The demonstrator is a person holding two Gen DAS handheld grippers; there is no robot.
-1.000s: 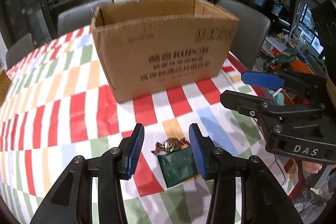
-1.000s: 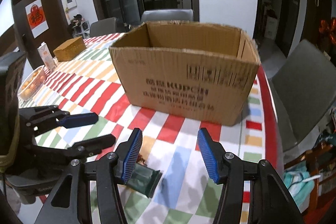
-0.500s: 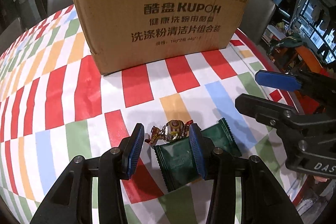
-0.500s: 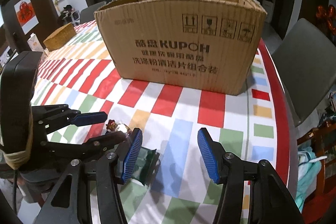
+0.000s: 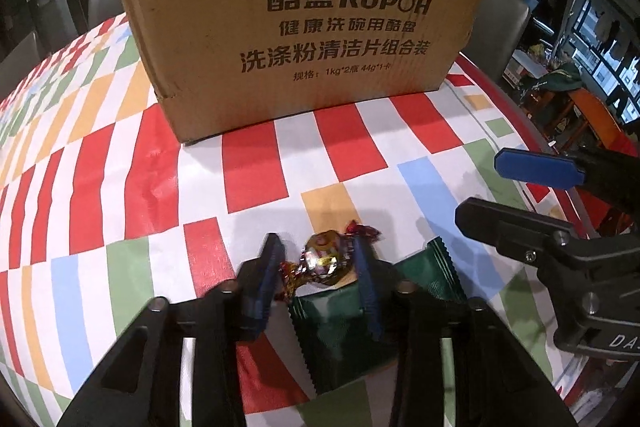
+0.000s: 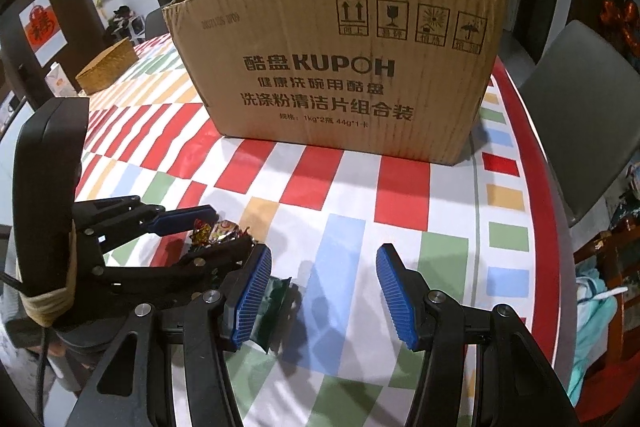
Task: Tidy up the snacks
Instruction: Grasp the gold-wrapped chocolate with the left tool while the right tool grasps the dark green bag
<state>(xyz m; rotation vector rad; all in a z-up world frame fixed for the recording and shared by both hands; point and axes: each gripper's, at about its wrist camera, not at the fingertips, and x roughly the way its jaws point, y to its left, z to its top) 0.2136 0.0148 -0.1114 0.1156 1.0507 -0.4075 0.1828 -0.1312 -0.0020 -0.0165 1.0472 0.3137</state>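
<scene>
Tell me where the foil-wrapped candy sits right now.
In the left wrist view the foil-wrapped candy lies low centre on the tablecloth, between the left gripper pads, at the green packet's far edge.

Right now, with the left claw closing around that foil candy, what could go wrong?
1. The left claw has just been closing around the wrapped candy, which partly overlaps the green packet; the packet may get dragged along.
2. The candy's twisted foil ends stick out sideways; a pinch on foil alone could slip.
3. The open right claw hangs very close, so lifting could bump it.
</scene>
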